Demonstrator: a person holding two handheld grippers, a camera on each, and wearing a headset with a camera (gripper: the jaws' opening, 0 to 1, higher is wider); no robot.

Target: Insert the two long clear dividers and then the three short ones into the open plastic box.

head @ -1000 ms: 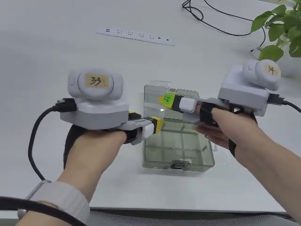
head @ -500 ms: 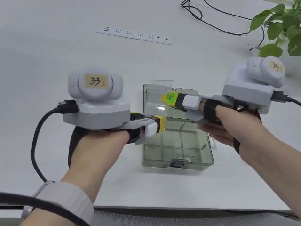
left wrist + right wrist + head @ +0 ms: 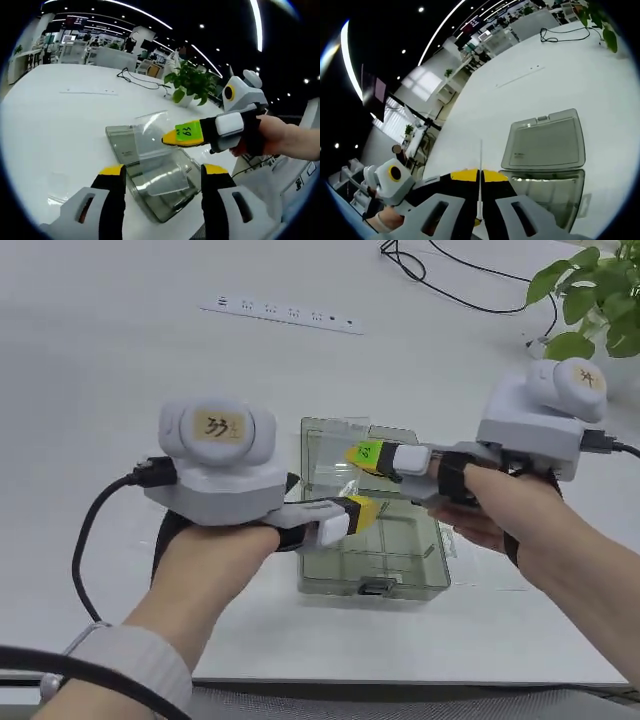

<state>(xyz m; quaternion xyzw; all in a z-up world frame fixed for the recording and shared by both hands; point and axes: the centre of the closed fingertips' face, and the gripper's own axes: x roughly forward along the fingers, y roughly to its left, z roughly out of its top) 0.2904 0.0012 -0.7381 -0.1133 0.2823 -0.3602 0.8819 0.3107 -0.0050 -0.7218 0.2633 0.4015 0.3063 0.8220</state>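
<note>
Both jaws of the right gripper (image 3: 480,175) are pressed together on a thin clear divider (image 3: 480,152). The right gripper view shows it edge-on, as a bright line standing up between the yellow tips. In the left gripper view the same sheet hangs broadside off those tips, above the far part of the open plastic box (image 3: 375,583). Whether it is a long piece or a short one I cannot say from these angles.

The left gripper (image 3: 164,171) is spread wide and holds nothing. In the head view it hovers over the box's near-left corner, apart from the divider. The box sits on the white table (image 3: 120,390) with its lid (image 3: 330,440) folded back on the far side. Faint lines cross the box floor, possibly slots or pieces already seated.

The likeliest trouble is the sheet itself. It is pinched near one edge, so it could swing or bow in the grip and meet the box wall at a slant instead of dropping into its grooves. Clear plastic against clear plastic also makes the slots hard to find. Nothing is bracing the box, so a skewed push could slide it across the smooth table — or the open left jaws could nudge the near wall.
</note>
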